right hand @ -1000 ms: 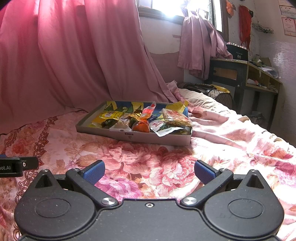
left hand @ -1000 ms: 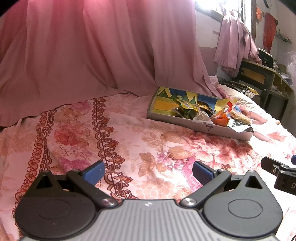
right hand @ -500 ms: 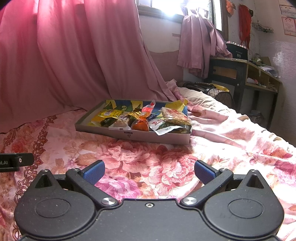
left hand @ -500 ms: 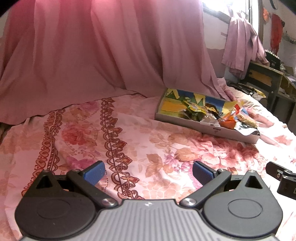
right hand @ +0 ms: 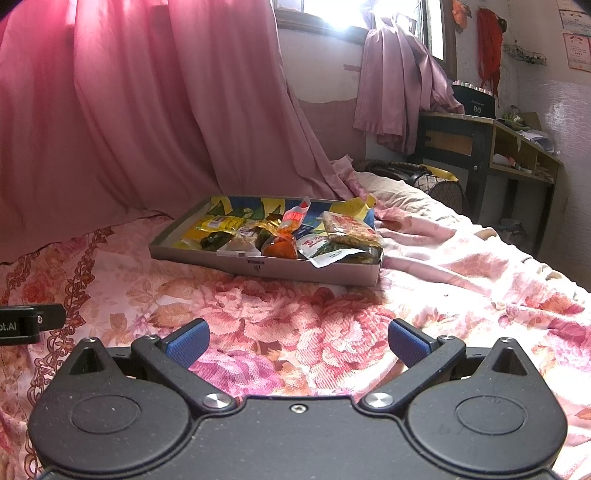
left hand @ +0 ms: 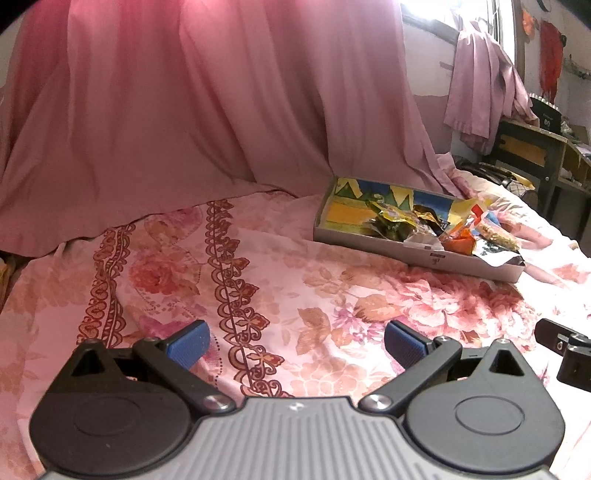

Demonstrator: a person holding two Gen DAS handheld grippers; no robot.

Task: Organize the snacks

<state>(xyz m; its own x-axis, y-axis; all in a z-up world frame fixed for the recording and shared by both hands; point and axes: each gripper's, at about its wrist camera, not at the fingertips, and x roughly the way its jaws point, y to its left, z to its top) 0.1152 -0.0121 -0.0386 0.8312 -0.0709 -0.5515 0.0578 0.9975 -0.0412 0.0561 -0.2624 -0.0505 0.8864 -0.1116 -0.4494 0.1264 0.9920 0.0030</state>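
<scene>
Snack tray [right hand: 264, 268] sits on the floral bed [right hand: 280, 314], packets heaped toward its right end. Right claw [right hand: 298, 341] released, empty, facing tray's long side head-on; left claw [left hand: 297, 344] released, empty, tray lying ahead-right. Right hand judged nearer.

You are looking into a bedroom in a home. You are working over a bed [right hand: 461, 258] that is wearing a floral sheet [left hand: 258, 280], rumpled and pink. A pink curtain [right hand: 129, 110] is hanging behind it, draping down onto the mattress. Daylight is coming through a window [right hand: 332, 14], and a mauve cloth [right hand: 399, 92] is hanging beside it. A dark wooden desk [right hand: 480, 140] is standing by the wall, carrying clutter on its top and shelves. Red decorations [right hand: 487, 44] are hanging on the whitewashed wall above it.
</scene>
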